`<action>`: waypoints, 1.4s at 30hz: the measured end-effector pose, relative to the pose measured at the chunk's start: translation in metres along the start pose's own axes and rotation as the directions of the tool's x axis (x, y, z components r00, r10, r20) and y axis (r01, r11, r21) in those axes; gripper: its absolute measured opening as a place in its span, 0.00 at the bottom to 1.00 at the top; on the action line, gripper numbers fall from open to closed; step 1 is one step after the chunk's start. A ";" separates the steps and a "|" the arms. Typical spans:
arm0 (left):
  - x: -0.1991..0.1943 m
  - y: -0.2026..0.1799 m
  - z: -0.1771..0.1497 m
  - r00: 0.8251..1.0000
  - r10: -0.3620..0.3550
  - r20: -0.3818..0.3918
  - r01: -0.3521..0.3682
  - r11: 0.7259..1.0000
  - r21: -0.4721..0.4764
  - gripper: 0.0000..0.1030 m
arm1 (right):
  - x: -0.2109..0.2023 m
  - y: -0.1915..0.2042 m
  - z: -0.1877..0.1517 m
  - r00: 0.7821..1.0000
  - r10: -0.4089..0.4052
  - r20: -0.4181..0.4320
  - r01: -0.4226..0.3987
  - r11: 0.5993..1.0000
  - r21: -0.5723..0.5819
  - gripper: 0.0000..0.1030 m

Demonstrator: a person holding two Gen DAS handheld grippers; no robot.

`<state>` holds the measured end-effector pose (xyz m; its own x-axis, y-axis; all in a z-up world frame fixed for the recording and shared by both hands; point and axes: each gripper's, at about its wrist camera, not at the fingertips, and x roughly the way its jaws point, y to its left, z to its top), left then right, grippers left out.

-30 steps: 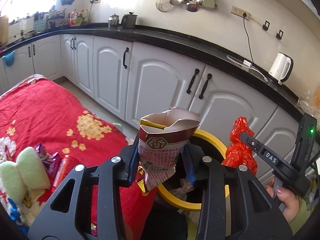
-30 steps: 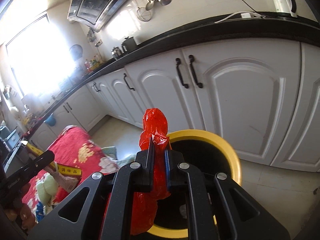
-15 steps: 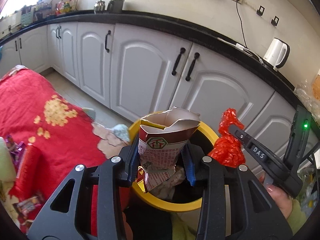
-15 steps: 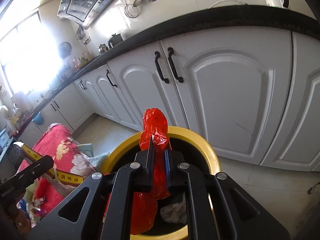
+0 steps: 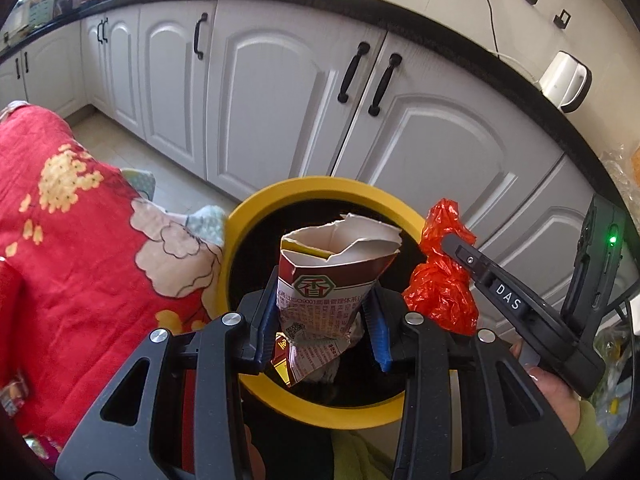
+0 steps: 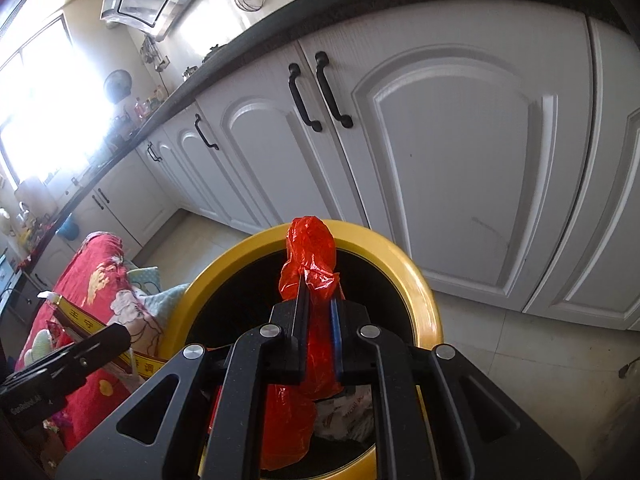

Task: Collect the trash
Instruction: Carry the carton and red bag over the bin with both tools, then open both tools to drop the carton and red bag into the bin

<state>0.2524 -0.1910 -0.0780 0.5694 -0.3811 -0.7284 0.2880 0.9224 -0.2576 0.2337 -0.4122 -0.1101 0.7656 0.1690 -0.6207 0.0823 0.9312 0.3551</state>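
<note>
Left gripper (image 5: 322,322): jaws clamped on a torn paper carton (image 5: 334,280), dark red and white with printed text, its ragged open top pointing up. The blue pads (image 5: 374,320) press the carton's crumpled lower half from both sides. The carton sits over the mouth of the yellow-rimmed bin (image 5: 256,216), which fills the centre of the left wrist view.

Right gripper (image 6: 318,334): jaws nearly together, pinched on a crumpled red plastic bag (image 6: 312,248). The bag's top bulges above the fingertips; its lower part hangs below them into the bin opening. In the left wrist view the same bag (image 5: 440,288) shows at 3 o'clock from the carton, just beside the bin's right rim.

Bin interior: black liner, with crumpled white paper (image 6: 348,412) lying at the bottom.

Surroundings: a red floral cloth (image 5: 80,216) lies at 9 o'clock from the bin, touching or just beside its rim; which cannot be told. White cabinet doors (image 5: 272,104) with black handles stand at 12 o'clock, under a dark countertop. A white kettle (image 5: 566,84) stands on the counter at 2 o'clock. A hand (image 5: 556,392) in a green sleeve grips the right gripper's handle at 4 o'clock.
</note>
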 end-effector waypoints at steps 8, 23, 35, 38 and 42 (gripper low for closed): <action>0.009 0.004 -0.001 0.999 0.018 -0.028 -0.018 1.000 -0.007 0.35 | 0.006 -0.005 -0.004 1.000 0.003 -0.022 -0.002 1.000 0.018 0.22; -0.019 0.031 -0.004 0.999 0.040 0.023 -0.038 0.995 -0.088 0.89 | -0.010 0.005 -0.006 0.999 -0.038 -0.002 0.038 0.999 -0.021 0.51; -0.058 0.044 -0.002 0.992 0.076 0.100 -0.067 0.993 -0.094 0.89 | -0.034 0.049 -0.008 1.000 0.013 0.022 -0.010 0.994 -0.112 0.62; -0.069 0.049 -0.002 0.990 0.082 0.118 -0.070 0.992 -0.107 0.89 | -0.040 0.062 -0.006 0.999 0.037 0.029 -0.033 0.991 -0.132 0.64; -0.082 0.057 -0.003 0.986 0.091 0.139 -0.074 0.990 -0.121 0.89 | -0.048 0.078 -0.006 0.997 0.066 0.035 -0.060 0.986 -0.158 0.65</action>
<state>0.2201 -0.1071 -0.0350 0.6948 -0.3010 -0.6531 0.1502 0.9489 -0.2776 0.1993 -0.3458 -0.0571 0.7910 0.2188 -0.5714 -0.0655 0.9588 0.2765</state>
